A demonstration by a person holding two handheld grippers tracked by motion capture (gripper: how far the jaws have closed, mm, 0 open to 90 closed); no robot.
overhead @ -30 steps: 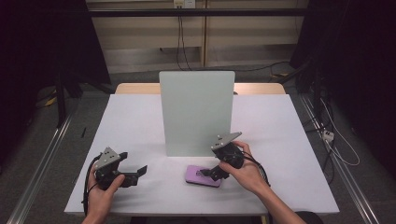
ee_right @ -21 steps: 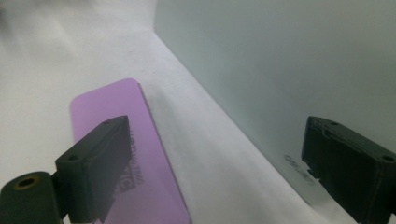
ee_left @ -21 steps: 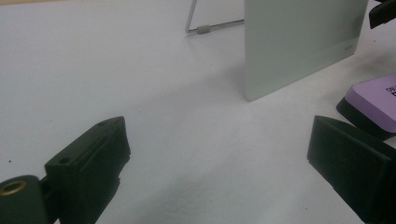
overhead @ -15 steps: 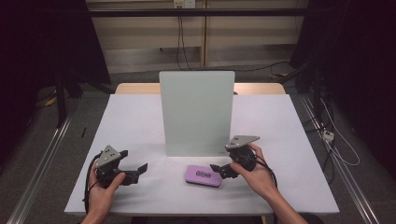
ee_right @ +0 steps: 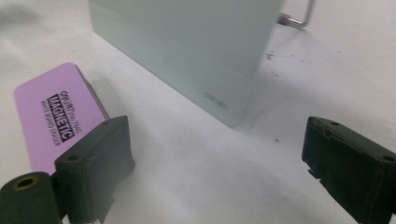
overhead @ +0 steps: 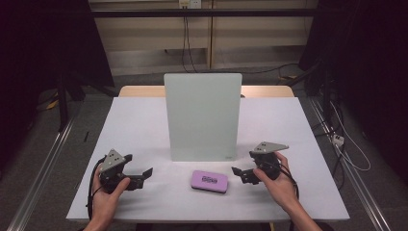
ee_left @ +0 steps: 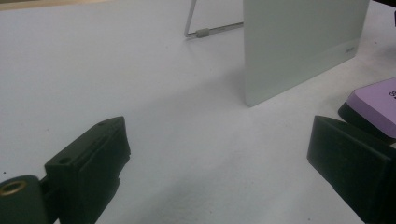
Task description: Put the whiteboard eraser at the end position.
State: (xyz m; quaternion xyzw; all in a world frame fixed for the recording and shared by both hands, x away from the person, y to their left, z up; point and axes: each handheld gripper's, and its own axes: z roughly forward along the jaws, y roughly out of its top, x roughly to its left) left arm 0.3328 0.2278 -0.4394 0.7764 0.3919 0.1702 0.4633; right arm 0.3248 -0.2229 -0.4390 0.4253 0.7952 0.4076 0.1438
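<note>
A purple magnetic eraser (overhead: 209, 181) lies flat at lower centre of the high view before an upright whiteboard (overhead: 202, 115); to lift it, the right gripper (overhead: 240, 173), jaws apart like the left gripper (overhead: 143, 174), should straddle its short sides squarely.

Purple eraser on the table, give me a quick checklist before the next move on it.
1. Purple eraser lies flat on the white table, free of both grippers: ok.
2. Right gripper open, empty, just to the eraser's right: ok.
3. Left gripper open, empty, well off to the eraser's left: ok.
4. Upright white board stands behind the eraser with a gap between them: ok.
5. Eraser lined up between the right gripper's jaws: not ok, it sits off beside one jaw.
6. Whether the board's rear stand is steady: cannot tell.
</note>
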